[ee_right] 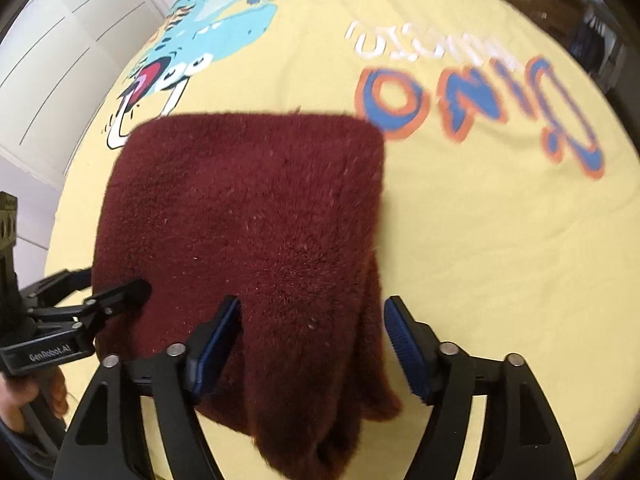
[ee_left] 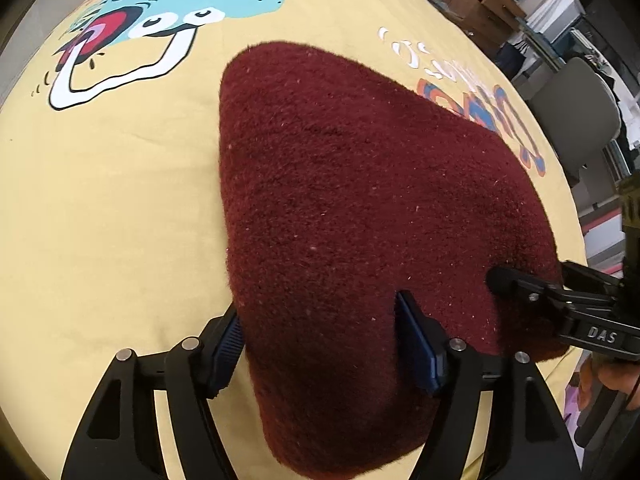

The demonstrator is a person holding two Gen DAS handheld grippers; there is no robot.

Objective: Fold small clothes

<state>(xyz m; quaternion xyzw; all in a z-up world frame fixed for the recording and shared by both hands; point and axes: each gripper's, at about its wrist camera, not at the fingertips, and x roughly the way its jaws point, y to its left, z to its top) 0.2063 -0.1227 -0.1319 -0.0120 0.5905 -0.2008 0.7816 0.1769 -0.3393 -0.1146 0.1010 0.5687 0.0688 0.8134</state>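
A dark red fleece garment lies folded on a yellow cloth with a dinosaur print. My left gripper is open, its jaws straddling the garment's near left edge. My right gripper is open too, with its jaws either side of the garment's near right part, where a fold hangs toward me. Each gripper shows in the other's view: the right one at the garment's right edge, the left one at its left edge.
The yellow cloth carries large orange and blue letters beyond the garment. Cardboard boxes and a grey chair stand past the surface's right edge. White cabinet doors are at the left.
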